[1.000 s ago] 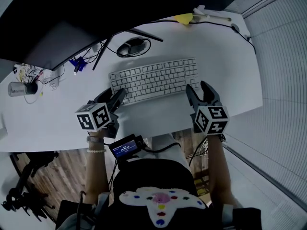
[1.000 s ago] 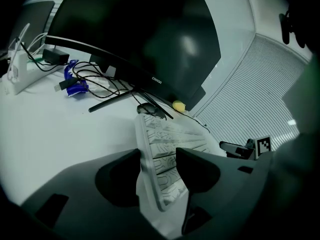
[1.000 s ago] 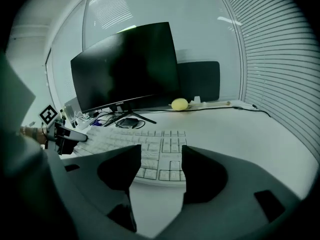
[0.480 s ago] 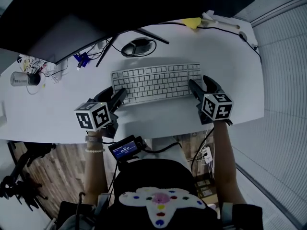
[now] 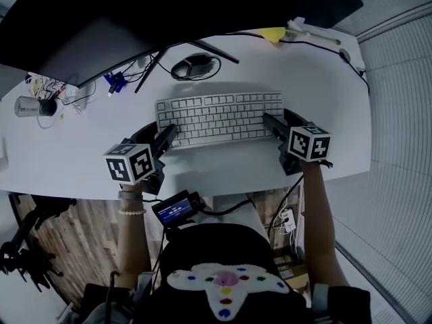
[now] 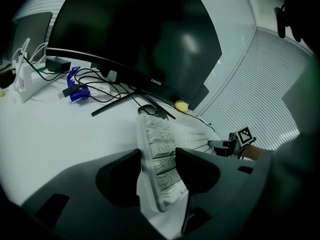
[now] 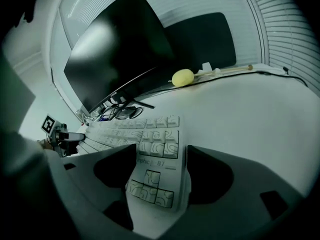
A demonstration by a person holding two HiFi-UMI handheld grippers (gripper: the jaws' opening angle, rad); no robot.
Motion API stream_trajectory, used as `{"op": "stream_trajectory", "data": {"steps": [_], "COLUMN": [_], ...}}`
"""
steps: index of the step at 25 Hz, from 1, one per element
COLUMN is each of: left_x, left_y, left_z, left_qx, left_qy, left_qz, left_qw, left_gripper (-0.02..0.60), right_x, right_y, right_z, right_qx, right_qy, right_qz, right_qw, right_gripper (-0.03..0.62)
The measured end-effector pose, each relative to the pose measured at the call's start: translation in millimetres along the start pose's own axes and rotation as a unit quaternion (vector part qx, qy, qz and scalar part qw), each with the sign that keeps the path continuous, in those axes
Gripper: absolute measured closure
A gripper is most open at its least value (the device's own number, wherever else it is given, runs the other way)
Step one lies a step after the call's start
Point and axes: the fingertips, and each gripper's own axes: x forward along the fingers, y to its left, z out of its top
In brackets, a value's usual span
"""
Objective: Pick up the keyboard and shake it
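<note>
A white keyboard (image 5: 219,117) lies flat on the white desk (image 5: 81,157) in front of the monitor. My left gripper (image 5: 158,135) is at its left end; in the left gripper view the keyboard's (image 6: 160,139) end sits between the open jaws of that gripper (image 6: 157,156), with no clear squeeze. My right gripper (image 5: 280,121) is at the keyboard's right end. Its jaws have just been opening, and in the right gripper view they (image 7: 160,156) stand wide on either side of the arrow-key corner of the keyboard (image 7: 150,134).
A large dark curved monitor (image 5: 169,12) spans the back of the desk. Behind the keyboard lie a black mouse-like device with a coiled cable (image 5: 192,66) and blue plugs (image 5: 111,85). A yellow object (image 5: 273,34) sits far right, a metal cup (image 5: 27,106) far left.
My right gripper has dropped and slid up to the keyboard's right end, with its jaws spreading wider. The left gripper has stayed at the left end. The keyboard has not moved.
</note>
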Motion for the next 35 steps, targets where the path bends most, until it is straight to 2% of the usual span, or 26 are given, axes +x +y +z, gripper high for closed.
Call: {"op": "stream_trajectory", "data": {"steps": [5, 15, 21, 26, 29, 32, 35], "left_x": [2.0, 8.3, 8.6, 15.3, 9.3, 1.9, -7.8], "left_y": [-1.6, 3.7, 4.7, 9.2, -5.0, -29.3, -53.1], "left_z": [1.1, -2.7, 0.9, -5.1, 11.8, 33.4, 54.9], "left_qx": [0.001, 0.012, 0.014, 0.011, 0.0, -0.004, -0.004], "left_qy": [0.004, 0.001, -0.02, -0.051, -0.073, -0.105, -0.141], "left_qz": [-0.001, 0.0, -0.019, -0.045, -0.072, -0.107, -0.152], "left_qw": [1.0, 0.9999, 0.9995, 0.9976, 0.9947, 0.9886, 0.9783], "left_gripper": [0.348, 0.35, 0.35, 0.35, 0.35, 0.348, 0.348], "right_x": [0.3, -5.7, -20.6, -29.8, -59.9, -102.5, -148.2], "right_y": [1.6, 0.5, 7.8, 13.1, 26.4, 42.4, 64.7], "right_z": [1.7, 5.1, 14.2, 19.5, 47.8, 82.4, 111.4], "right_qx": [0.015, 0.008, -0.001, -0.035, -0.063, -0.101, -0.138], "right_qy": [0.011, -0.009, -0.049, -0.084, -0.098, -0.122, -0.149], "right_qz": [0.017, -0.01, -0.033, -0.058, -0.086, -0.119, -0.158], "right_qw": [1.0, 1.0, 0.998, 0.994, 0.989, 0.98, 0.966], "right_gripper": [0.286, 0.287, 0.292, 0.292, 0.293, 0.293, 0.293]}}
